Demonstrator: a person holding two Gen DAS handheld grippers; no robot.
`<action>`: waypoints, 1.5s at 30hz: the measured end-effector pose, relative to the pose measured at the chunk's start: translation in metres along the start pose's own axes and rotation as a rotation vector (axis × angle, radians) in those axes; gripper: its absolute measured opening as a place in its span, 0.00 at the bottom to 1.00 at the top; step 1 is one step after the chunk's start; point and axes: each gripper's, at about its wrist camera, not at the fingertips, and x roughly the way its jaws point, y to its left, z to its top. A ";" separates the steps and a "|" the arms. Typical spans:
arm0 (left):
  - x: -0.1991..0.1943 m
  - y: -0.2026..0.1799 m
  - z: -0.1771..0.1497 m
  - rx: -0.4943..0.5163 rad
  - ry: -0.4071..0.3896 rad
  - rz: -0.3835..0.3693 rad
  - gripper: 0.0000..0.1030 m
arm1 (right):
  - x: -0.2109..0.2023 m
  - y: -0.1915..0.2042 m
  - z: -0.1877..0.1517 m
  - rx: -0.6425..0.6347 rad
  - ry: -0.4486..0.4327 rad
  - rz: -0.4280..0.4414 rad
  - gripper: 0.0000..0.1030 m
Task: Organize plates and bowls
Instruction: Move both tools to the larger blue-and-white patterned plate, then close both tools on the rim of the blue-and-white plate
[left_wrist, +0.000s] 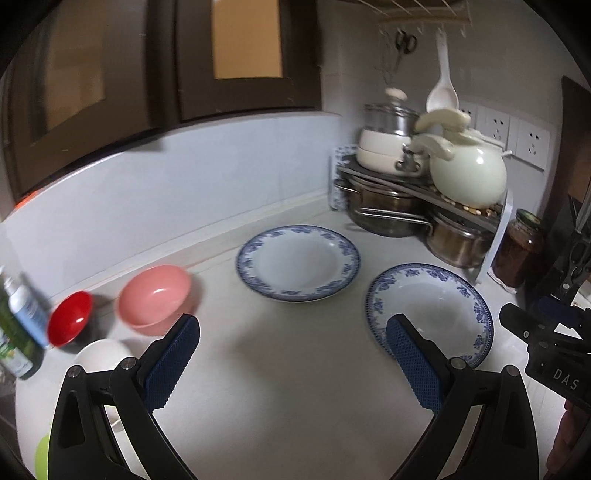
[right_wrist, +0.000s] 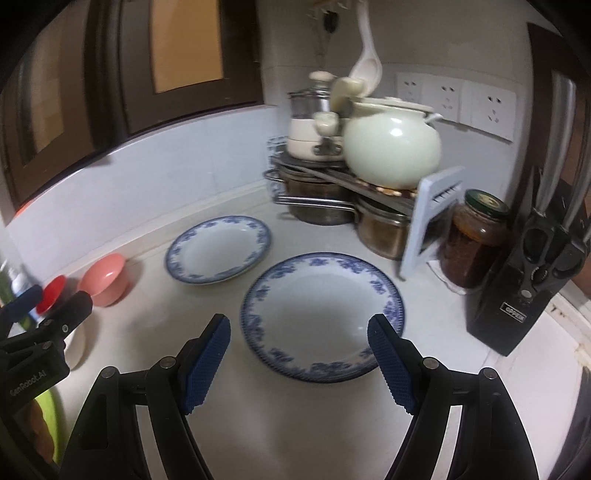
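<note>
Left tongs (left_wrist: 291, 363) and right tongs (right_wrist: 299, 354) gape empty above the surface (left_wrist: 277, 369). Near blue-rimmed plate (right_wrist: 321, 317) at 12 o'clock of right tongs; pink bowl (left_wrist: 155, 299) at 10 o'clock of left tongs.

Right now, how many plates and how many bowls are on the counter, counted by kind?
Plates: 2, the far plate and the near plate.
Bowls: 3, the pink bowl, the red bowl and the white bowl.
Total: 5.
</note>
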 end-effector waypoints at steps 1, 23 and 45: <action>0.004 -0.003 0.001 0.003 0.005 -0.007 1.00 | 0.004 -0.004 0.001 0.009 0.004 -0.007 0.75; 0.132 -0.066 0.001 0.066 0.178 -0.091 0.96 | 0.110 -0.078 0.003 0.113 0.116 -0.116 0.75; 0.195 -0.095 -0.010 0.094 0.314 -0.170 0.72 | 0.176 -0.106 -0.007 0.140 0.243 -0.122 0.61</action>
